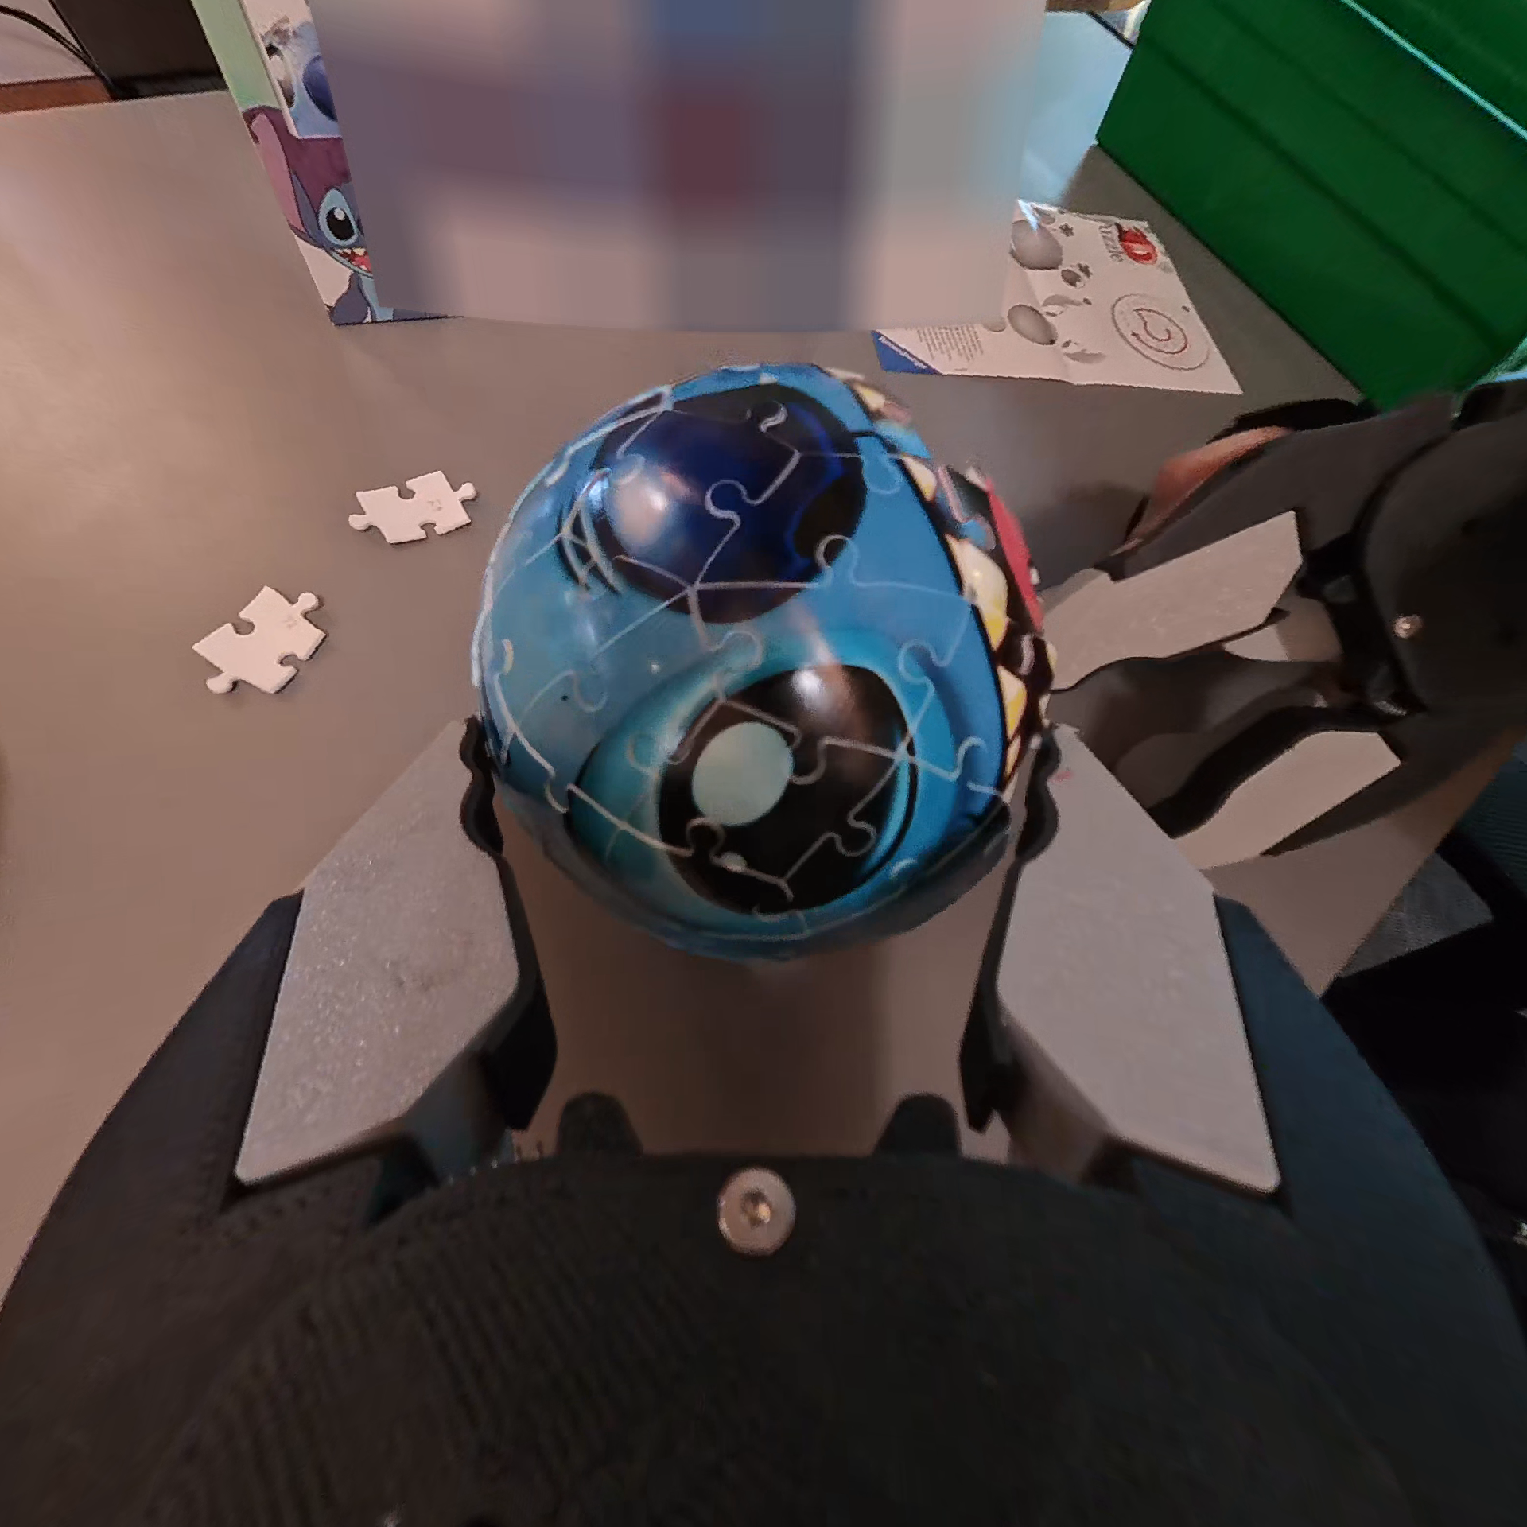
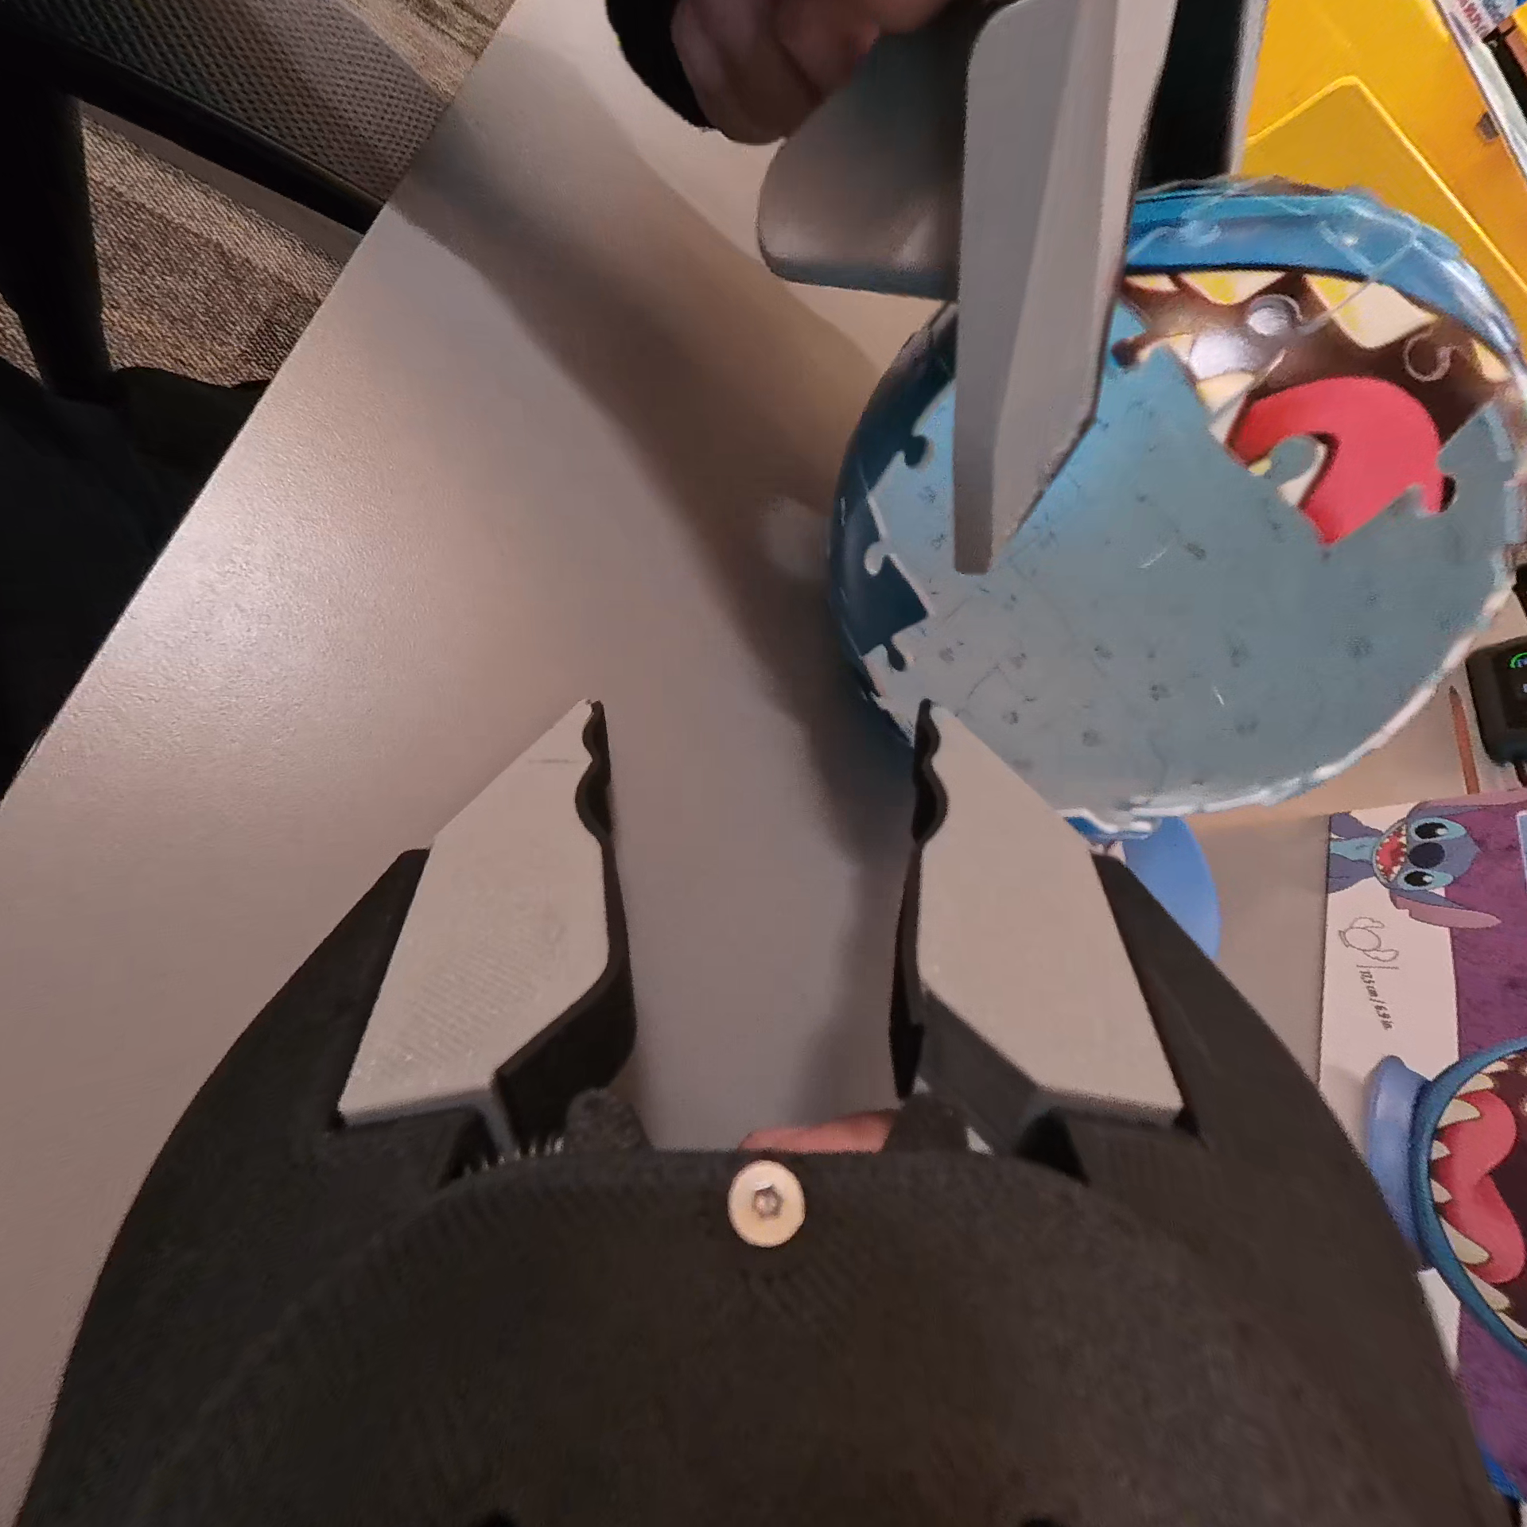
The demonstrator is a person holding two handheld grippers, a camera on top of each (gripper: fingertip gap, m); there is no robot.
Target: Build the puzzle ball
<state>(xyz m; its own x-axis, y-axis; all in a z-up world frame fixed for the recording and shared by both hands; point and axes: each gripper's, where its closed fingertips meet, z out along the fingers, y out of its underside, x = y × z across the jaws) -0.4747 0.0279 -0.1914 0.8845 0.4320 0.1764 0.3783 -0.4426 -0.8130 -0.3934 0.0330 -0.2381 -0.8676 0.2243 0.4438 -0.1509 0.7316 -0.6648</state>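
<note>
Blue puzzle ball (image 1: 744, 661) clamped in left gripper (image 1: 756, 793), unfinished, right gripper (image 2: 760, 719) gaped empty, 2 white pcs (image 1: 330, 578) w/ instruction sheet (image 1: 1107, 322) on grey table (image 1: 165, 330).

Blue puzzle ball (image 1: 752, 661), unfinished with one side open, two white loose pieces (image 1: 411, 506) nearby.

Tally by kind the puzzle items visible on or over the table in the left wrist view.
Puzzle ball, held in the left tool: 1
Loose pieces, white side up: 2
Box: 1
Leaflet: 1
Total: 5
</note>
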